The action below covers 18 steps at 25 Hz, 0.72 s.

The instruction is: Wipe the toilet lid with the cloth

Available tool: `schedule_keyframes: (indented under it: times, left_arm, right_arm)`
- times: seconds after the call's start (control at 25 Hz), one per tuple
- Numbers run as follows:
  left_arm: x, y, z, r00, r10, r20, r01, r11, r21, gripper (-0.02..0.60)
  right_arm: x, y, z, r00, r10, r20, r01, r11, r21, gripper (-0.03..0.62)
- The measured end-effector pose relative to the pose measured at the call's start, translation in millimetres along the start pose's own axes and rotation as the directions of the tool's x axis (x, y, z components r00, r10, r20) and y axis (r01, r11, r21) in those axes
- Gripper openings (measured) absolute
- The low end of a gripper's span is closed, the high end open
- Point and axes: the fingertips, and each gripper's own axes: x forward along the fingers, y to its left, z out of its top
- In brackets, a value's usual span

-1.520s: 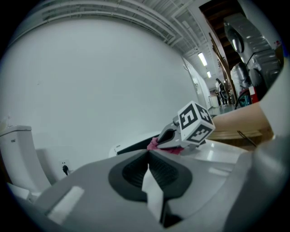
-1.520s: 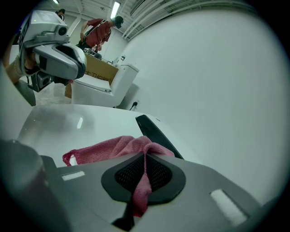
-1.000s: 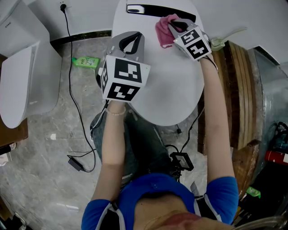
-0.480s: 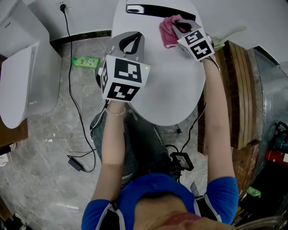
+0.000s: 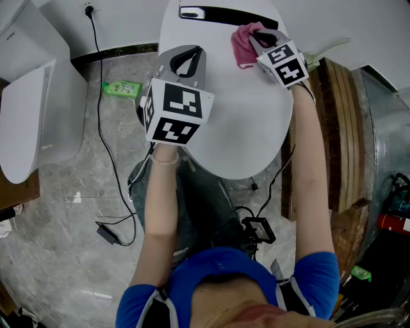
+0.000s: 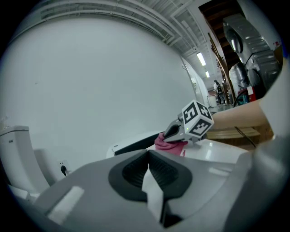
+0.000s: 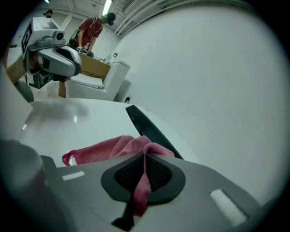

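Note:
The white toilet lid [image 5: 240, 115] fills the upper middle of the head view. A pink cloth [image 5: 243, 43] lies on its far right part, near the black hinge strip [image 5: 221, 13]. My right gripper [image 5: 259, 36] is shut on the cloth [image 7: 113, 148], a strip of which runs down between its jaws. My left gripper [image 5: 186, 61] hovers over the lid's left side, shut with nothing in it. From the left gripper view I see my right gripper [image 6: 168, 134] pressing the cloth [image 6: 170, 144] onto the lid [image 6: 217, 152].
A second white toilet [image 5: 35, 96] stands at the left on the marble floor. A green bottle [image 5: 122, 88] lies by a black cable [image 5: 106, 128]. Wooden boards [image 5: 339, 128] and metal equipment [image 5: 384, 147] stand at the right. A person [image 7: 93, 28] is in the background.
My right gripper has slid the pink cloth to the right and slightly farther back across the lid. The left gripper has stayed in place.

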Motion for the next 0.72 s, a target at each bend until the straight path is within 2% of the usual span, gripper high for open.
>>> schedule_keyframes:
  times: [0.72]
  left_arm:
    - [3,-6,0,1.0,-0.009,-0.011,0.009,1.0,0.019,0.003]
  right_arm:
    - [-8,-12,-16,1.0,-0.023,-0.018,0.023,0.999,0.03,0.004]
